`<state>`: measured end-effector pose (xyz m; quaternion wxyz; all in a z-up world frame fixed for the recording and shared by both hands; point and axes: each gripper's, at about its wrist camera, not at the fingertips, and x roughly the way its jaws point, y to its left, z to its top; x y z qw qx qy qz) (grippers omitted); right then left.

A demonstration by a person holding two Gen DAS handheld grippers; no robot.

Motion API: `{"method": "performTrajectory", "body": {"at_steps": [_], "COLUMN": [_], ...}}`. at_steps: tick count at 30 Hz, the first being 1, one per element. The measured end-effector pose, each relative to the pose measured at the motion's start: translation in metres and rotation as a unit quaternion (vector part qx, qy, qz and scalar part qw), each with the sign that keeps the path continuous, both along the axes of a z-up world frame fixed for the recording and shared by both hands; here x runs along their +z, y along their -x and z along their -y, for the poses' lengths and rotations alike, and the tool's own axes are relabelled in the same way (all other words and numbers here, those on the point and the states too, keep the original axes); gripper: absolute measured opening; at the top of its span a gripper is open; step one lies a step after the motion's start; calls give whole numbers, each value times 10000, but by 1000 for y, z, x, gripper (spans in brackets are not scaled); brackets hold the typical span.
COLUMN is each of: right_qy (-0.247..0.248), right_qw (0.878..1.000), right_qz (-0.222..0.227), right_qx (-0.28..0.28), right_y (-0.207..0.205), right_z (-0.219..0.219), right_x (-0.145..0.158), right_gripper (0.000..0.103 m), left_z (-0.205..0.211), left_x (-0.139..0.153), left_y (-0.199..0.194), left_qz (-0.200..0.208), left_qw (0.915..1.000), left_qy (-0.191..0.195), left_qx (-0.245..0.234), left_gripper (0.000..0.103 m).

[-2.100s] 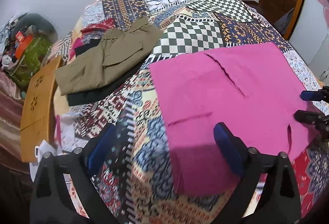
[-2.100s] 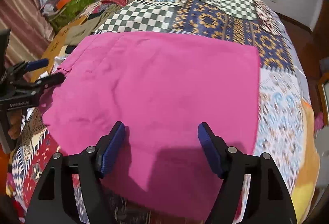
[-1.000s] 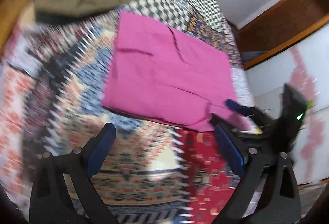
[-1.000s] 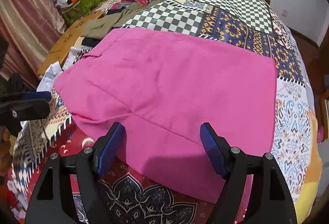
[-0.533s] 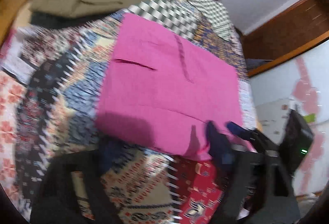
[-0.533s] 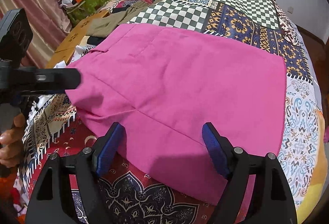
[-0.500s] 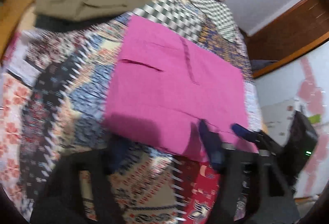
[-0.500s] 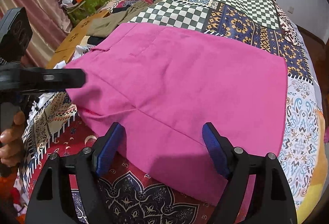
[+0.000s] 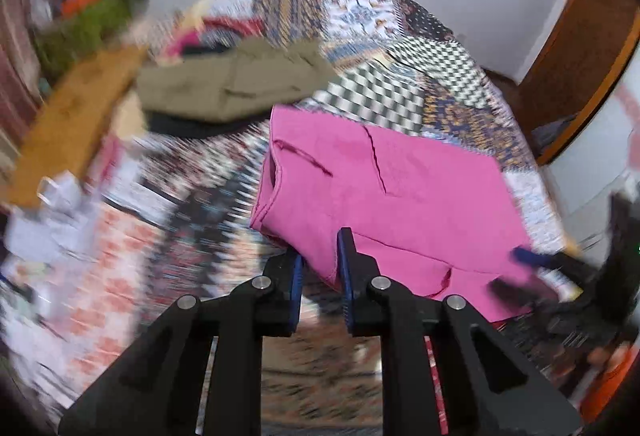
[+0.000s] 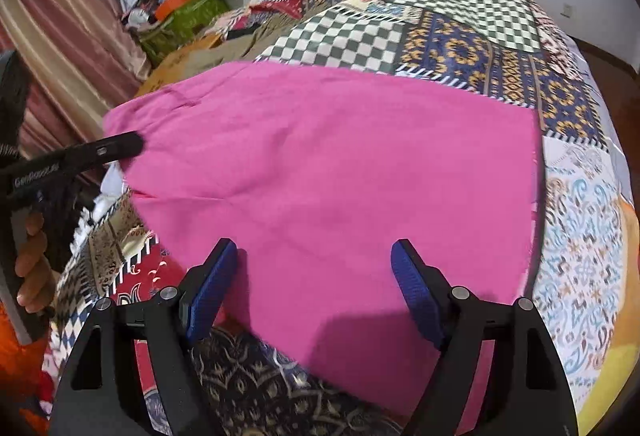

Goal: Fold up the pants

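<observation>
The soft pink cloth pants lie folded in a rough rectangle on the patchwork-quilted bed. The left gripper has just been closing its blue ribbed jaws — now clenched on the pants' near corner, lifting it. The right gripper hovers at the near edge — jaws spread, grasping nothing.

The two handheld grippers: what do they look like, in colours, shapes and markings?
The left gripper and the right gripper are of one kind: matte black angular frames, silver round bolts at the joints, and two fingers with ribbed blue pads. In the right wrist view, the left one's side bears pale lettering, too blurred to read with certainty.
</observation>
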<state>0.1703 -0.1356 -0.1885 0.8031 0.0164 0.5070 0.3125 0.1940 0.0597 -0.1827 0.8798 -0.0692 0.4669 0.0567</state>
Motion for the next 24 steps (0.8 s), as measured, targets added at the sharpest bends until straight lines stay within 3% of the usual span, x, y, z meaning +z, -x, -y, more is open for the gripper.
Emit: {"method": "performTrajectory", "body": {"at_steps": [4,12,16,20,24], "right_qy": [173,231,152,137,93], "right_qw": [9993,9985,9985,9986,9986], "right_qz": [85,80,53,35,23], "right_qx": [-334,-480,-523,-502,-515], "right_y": [2,12,13,12,13], "right_z": [19,31,32,32,33], "right_x": [-3,-11,-14,-14,-14], "right_gripper": [76,76,79,79,79], "left_z": [0,37,67,95,115], "left_x": [21,53,67,76,71], "left_y": [25,24,14,-1,-17], "left_qz": [337,930,1111,1101,843], "left_qw": [9947,9813,9783,9792,9800], "left_qy": [-959,-1559,-1446,-936,-356], "left_qx": [-174,-633,-980,-1424,-1765], "left_gripper": [16,15,14,12,12]}}
